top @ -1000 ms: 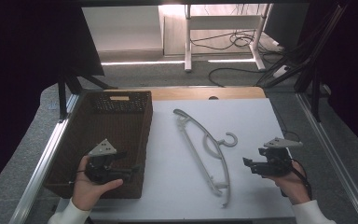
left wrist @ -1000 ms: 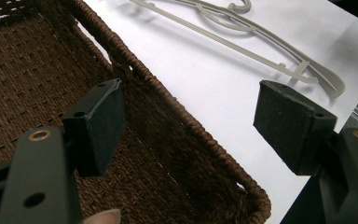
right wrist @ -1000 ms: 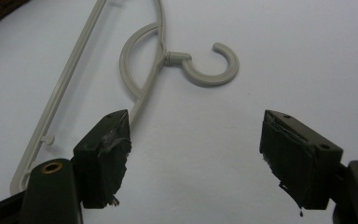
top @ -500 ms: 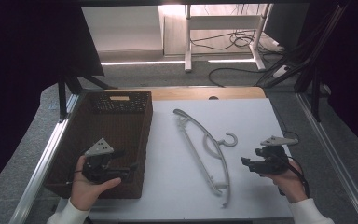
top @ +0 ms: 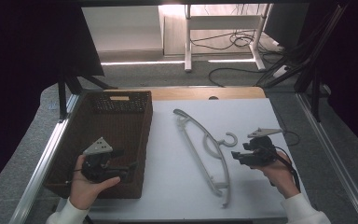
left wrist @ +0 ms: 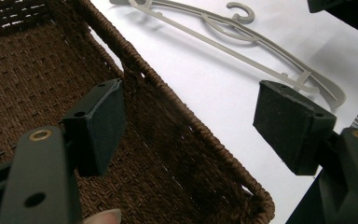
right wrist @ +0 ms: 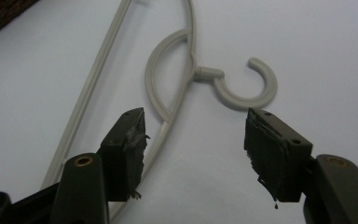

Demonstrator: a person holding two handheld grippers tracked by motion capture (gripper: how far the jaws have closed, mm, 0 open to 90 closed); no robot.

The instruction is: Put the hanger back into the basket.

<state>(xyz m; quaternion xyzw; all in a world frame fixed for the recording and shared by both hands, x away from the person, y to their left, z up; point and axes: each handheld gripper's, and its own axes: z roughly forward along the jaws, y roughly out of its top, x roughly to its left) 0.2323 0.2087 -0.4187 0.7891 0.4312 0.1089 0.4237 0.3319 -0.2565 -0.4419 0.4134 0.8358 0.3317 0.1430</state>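
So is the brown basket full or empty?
Empty as far as shown: the basket shows bare woven floor; the hanger lies outside it on the table.

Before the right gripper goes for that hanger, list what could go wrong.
1. The right gripper, jaws open and just closing with nothing gripped, faces the hanger near its hook; the thin, flat plastic may slip or skid on the smooth white table.
2. Its pads look frayed, so the grip may be weak.
3. The long hanger could catch the basket rim.
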